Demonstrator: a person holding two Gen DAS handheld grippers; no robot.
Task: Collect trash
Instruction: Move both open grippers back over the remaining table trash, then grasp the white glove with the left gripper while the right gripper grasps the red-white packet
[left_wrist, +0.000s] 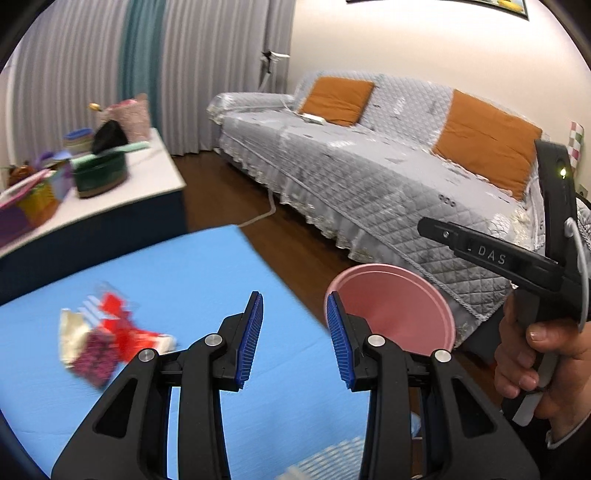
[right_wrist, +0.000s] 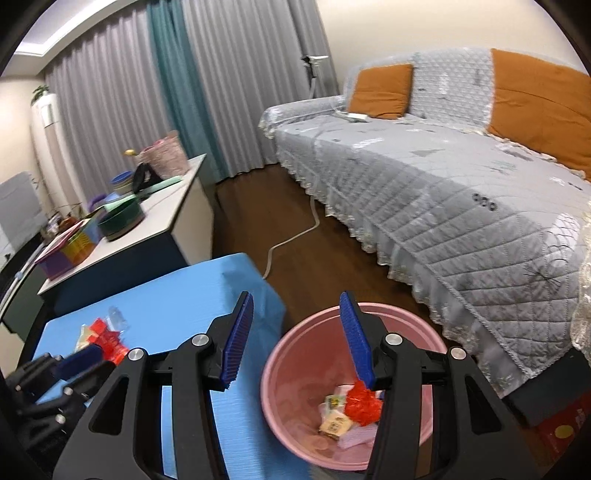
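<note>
Wrappers and packets, red, cream and magenta, lie in a blurred trash pile (left_wrist: 103, 339) (right_wrist: 105, 338) on the blue table (left_wrist: 184, 277) (right_wrist: 166, 295). My left gripper (left_wrist: 295, 306) hovers open over the table to the right of the pile, nothing between its pads. The pink bin (left_wrist: 406, 314) (right_wrist: 295, 362) stands on the floor off the table's right edge. My right gripper (right_wrist: 295, 299) is open above it. Inside lie a crumpled red wrapper (right_wrist: 364, 404) and yellow packets (right_wrist: 334, 422). The left gripper's fingers (right_wrist: 81, 358) show near the pile.
A sofa under a grey quilted cover (left_wrist: 369, 177) with orange cushions (left_wrist: 484, 144) runs along the right. A white counter (left_wrist: 155, 173) crowded with boxes and a dark pot stands behind the table. A pale cable (right_wrist: 291, 240) trails over the wooden floor. A hand (left_wrist: 535, 362) holds the right tool.
</note>
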